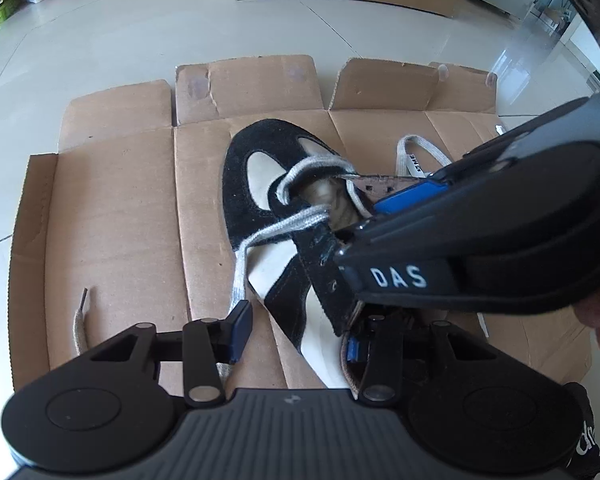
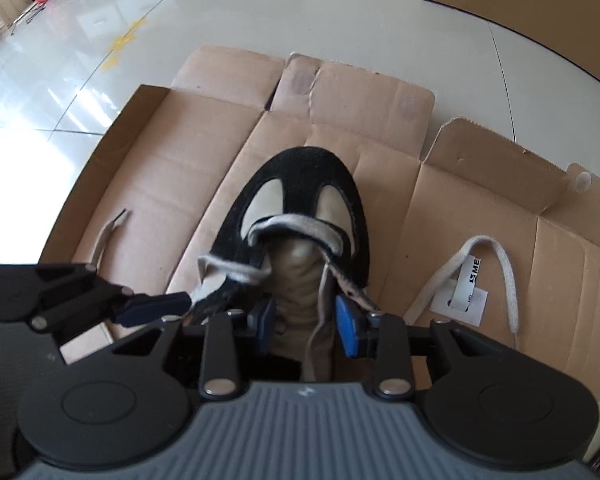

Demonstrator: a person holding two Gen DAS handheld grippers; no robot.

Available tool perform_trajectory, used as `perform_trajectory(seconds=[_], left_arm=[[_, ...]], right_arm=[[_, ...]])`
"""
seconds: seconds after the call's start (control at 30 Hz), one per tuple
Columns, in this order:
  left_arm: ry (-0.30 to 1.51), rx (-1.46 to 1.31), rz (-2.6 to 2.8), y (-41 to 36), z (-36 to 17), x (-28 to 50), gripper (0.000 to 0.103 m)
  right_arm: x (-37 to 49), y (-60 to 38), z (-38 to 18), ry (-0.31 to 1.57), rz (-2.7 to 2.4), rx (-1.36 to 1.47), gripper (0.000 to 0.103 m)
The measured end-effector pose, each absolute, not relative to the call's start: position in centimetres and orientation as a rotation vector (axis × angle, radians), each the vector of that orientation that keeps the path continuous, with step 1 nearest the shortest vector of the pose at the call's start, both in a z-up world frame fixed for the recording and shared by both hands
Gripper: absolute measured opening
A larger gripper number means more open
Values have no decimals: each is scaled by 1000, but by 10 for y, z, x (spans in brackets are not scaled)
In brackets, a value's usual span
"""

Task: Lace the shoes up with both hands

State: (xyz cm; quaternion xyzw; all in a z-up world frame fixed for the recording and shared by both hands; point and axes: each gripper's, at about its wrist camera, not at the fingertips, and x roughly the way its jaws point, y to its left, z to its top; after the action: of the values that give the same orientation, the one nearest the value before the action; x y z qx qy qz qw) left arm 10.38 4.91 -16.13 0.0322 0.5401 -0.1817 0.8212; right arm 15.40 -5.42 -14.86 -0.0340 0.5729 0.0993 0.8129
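While both tools point steeply down over shoe on flattened cardboard, right tool shows white "DAS" on finger. Right tool jaws part-spread, straddling tongue and grey lace, gripping nothing. Left tool jaws astride left eyelet flap; grip unclear. White tag beside right tool reads "ME".

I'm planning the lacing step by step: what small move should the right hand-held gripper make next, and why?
Probably close the right hand-held gripper on the lace strand. The strand runs over the tongue between its open pads, which do not yet press on it, so a small squeeze would likely secure it for threading.
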Motion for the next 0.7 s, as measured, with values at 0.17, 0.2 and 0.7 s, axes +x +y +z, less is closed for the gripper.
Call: perform_trajectory(seconds=[0.17,0.2,0.7], left_arm=[[1143,49,-385,51,-162,103,48],[1142,46,-384,51,-163,103,48],[1139,29,-323,53,-165,109,56]], right_arm=[[156,-64,-152,1217,223,-51,12],[156,-66,-151,1210,235,-46,9],[136,-83,-141,1073,691,-220,1]])
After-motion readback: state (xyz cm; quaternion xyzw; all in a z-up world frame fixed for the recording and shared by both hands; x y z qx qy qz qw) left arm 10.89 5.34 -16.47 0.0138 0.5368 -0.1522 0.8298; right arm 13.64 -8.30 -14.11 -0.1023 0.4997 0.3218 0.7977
